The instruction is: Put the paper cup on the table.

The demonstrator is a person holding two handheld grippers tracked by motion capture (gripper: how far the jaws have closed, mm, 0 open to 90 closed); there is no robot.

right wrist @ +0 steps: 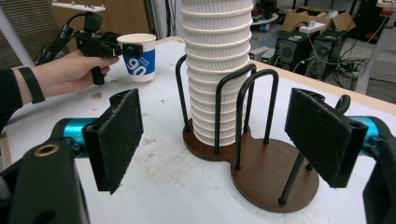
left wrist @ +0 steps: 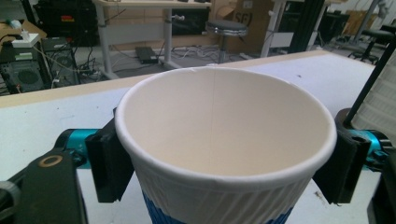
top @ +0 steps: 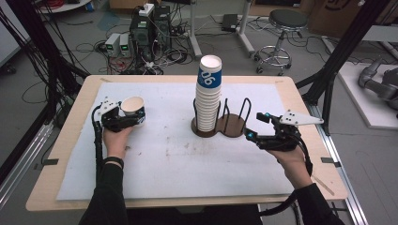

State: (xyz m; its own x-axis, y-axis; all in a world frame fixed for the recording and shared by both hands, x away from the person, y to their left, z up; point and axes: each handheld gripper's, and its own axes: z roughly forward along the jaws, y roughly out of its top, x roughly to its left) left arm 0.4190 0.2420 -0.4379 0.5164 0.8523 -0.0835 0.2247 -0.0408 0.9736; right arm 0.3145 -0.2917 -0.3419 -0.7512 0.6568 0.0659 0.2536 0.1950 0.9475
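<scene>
High view: the left gripper [top: 126, 117] clamps one cup [top: 133, 109] at the tabletop's [top: 164, 154] left; squeezing harder could crush it. One stack [top: 208, 93] stands in one holder [top: 220, 125].

Left gripper view: pads [left wrist: 108, 163] press the cup [left wrist: 224, 154] below its rim; it could slip.

Right gripper view: the right gripper [right wrist: 224, 140], jaws apart and empty, faces the holder [right wrist: 261, 172]; a bump could topple the stack [right wrist: 217, 70].

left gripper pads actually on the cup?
Touching. The left gripper view shows both pads of the left gripper pressed against the paper cup walls under its rim.
</scene>
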